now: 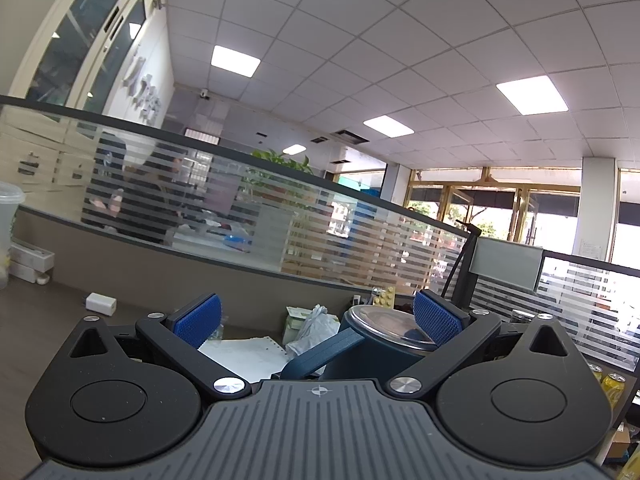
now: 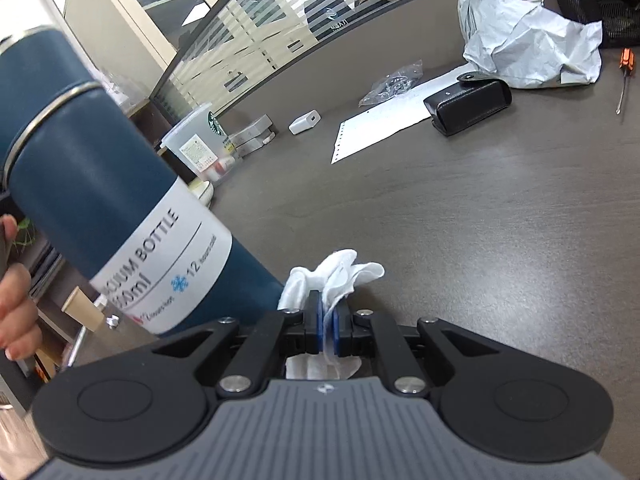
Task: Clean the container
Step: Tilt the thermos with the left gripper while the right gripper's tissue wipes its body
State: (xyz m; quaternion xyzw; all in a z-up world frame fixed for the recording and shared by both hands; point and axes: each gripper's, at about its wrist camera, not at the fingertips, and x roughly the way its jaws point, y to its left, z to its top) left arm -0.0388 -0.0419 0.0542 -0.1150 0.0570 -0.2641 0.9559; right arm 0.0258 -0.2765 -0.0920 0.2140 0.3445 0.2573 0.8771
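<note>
The right gripper (image 2: 329, 316) pinches a white cloth (image 2: 336, 272) – the tilted dark-blue steel bottle (image 2: 100, 184) lies just left; the left gripper (image 1: 316, 320) stands open beside its lid.

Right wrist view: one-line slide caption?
Right tongs pinch a white cloth beside the tilted blue vacuum bottle.

Open-plan office: frosted-glass desk partitions (image 1: 360, 236), tiled ceiling (image 1: 400, 40).

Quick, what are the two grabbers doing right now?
Left hand-held gripper: open, bottle between its pads, no grip visible.
Right hand-held gripper: shut on white cloth.
</note>
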